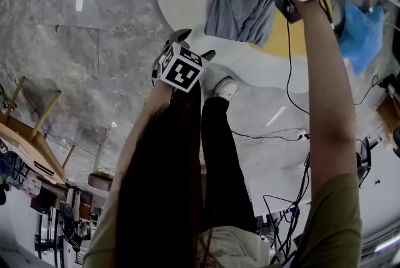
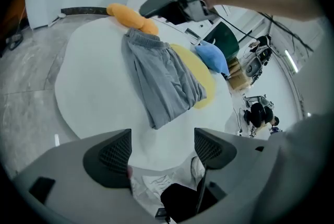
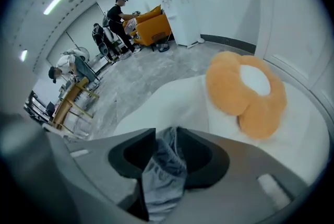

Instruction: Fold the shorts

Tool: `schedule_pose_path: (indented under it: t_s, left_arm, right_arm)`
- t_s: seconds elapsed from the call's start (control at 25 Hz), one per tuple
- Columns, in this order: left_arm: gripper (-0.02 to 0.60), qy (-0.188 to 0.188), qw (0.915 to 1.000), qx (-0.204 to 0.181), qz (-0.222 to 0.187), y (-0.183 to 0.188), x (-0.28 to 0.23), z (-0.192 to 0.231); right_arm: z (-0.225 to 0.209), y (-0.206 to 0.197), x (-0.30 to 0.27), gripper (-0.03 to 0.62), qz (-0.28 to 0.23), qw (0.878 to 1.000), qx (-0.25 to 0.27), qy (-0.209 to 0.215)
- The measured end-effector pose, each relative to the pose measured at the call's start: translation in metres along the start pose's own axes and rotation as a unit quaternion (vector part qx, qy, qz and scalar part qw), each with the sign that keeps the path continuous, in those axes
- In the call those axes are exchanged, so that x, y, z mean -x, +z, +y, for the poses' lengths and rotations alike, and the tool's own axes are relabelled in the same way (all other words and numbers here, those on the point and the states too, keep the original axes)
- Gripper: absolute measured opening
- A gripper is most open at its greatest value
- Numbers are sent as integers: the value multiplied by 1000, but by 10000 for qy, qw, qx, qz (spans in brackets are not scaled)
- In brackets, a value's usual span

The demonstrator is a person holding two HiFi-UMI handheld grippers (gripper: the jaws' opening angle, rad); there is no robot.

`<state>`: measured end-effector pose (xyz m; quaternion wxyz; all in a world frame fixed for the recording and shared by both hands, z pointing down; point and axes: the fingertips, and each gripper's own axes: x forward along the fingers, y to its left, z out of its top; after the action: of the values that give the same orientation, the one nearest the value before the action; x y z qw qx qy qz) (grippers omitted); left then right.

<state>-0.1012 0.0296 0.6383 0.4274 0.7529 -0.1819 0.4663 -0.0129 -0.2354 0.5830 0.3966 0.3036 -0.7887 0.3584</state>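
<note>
The right gripper (image 3: 167, 151) is pinching the grey shorts (image 2: 162, 82) near the white table's (image 2: 88, 87) far edge, its jaws narrowly parted around bunched cloth. The left gripper (image 2: 163, 147), gaping and empty, is hovering over the table's bare near edge.

The shorts (image 2: 163, 84) were grey, soft and rumpled, with a gathered waistband. They lay stretched lengthwise on the white table (image 2: 88, 82), narrowed so that one leg seemed to rest over the other. The hems pointed toward the table's near edge, and one side lay over a yellow mat (image 2: 207, 82). The waistband end was bunched between the jaws of the right gripper (image 3: 167, 138), apparently pinched there.
</note>
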Motion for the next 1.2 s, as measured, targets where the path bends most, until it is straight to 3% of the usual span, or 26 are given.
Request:
schedule_pose_path:
  t_s: [0.12,0.16,0.2,0.36,0.48,0.68,0.84,0.92,1.0,1.08,1.16,1.2]
  left_arm:
    - [376,33,9997,240,-47,2,-3,5]
    - [376,58,9996,283,-55,3,-6,7]
    - [376,82,9995,310,-53,5,-9,9]
    - [376,139,9994,307,96,10,-25,11]
    - [374,336,9989,302,129,14,-38,14]
    - [341,1090,9940,100,60,17,-46,25]
    - [334,1758,9828,-530,-217,21,-44,17]
    - [327,1801,9804,-770,-191,20,-49,8]
    - [288,1739,9821,-715,-99,17,-56,5]
    - [235,1755,9827,-597,-29,17,-60,10]
    - [206,1753,9827,-592,60,19,-62,17]
    - [183,1716,9833,-599,83,21,-61,18]
  right_arm:
    - [-1,-59,31,178,94,9996,-247,115]
    - [1,-89,36,255,220,9989,-373,177]
    - [6,-122,41,287,390,9974,-552,239]
    - [39,-235,52,287,978,9842,-1465,177]
    - [47,-286,50,285,1036,9761,-1883,-306]
    - [50,-306,35,284,690,9653,-2384,-809]
    - [55,-306,25,275,787,9756,-1809,-969]
    - [56,-307,21,268,908,9794,-1533,-950]
    - [57,-308,21,247,921,9808,-1465,-896]
    - [58,-307,21,176,882,9819,-1447,-844]
    - [58,-306,20,167,847,9836,-1414,-739]
    - [59,-307,21,95,838,9845,-1386,-667]
